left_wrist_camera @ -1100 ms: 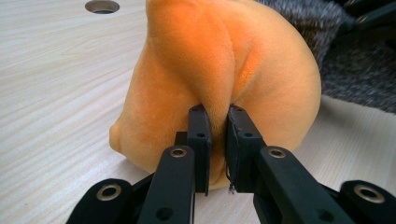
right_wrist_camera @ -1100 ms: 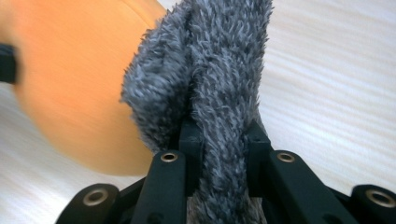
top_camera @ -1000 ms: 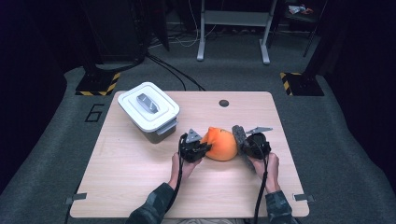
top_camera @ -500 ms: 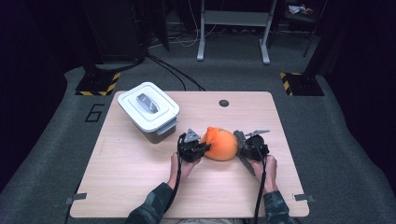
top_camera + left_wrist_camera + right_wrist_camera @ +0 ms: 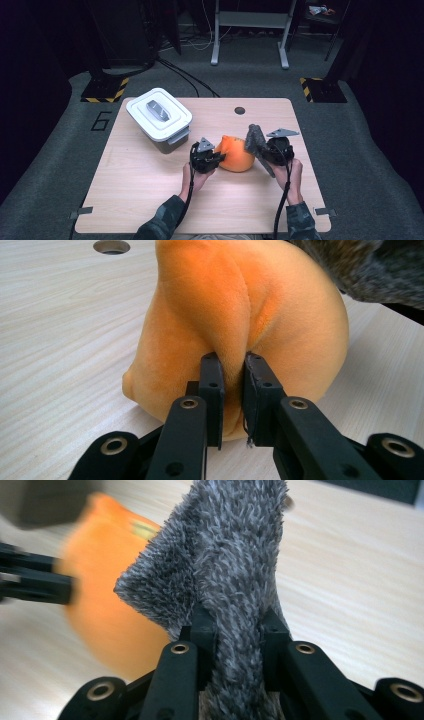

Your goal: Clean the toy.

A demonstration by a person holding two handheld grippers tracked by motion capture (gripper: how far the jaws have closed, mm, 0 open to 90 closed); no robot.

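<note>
Counted on the table (image 5: 150, 200): one orange plush item (image 5: 236, 155) just right of centre, one grey fuzzy cloth (image 5: 256, 140) touching it at its 3 o'clock side, and one white lidded container (image 5: 159, 119) at 10 o'clock from the plush, with one grey handle on its lid. One round hole (image 5: 240, 110) in the tabletop lies at 12 o'clock from the plush. Two grippers are present, the left gripper (image 5: 212, 159) at the plush's 9 o'clock and the right gripper (image 5: 265, 149) at its 3 o'clock, each with two black jaws, one cable and one grey three-cornered plate, carried by two hands.
</note>
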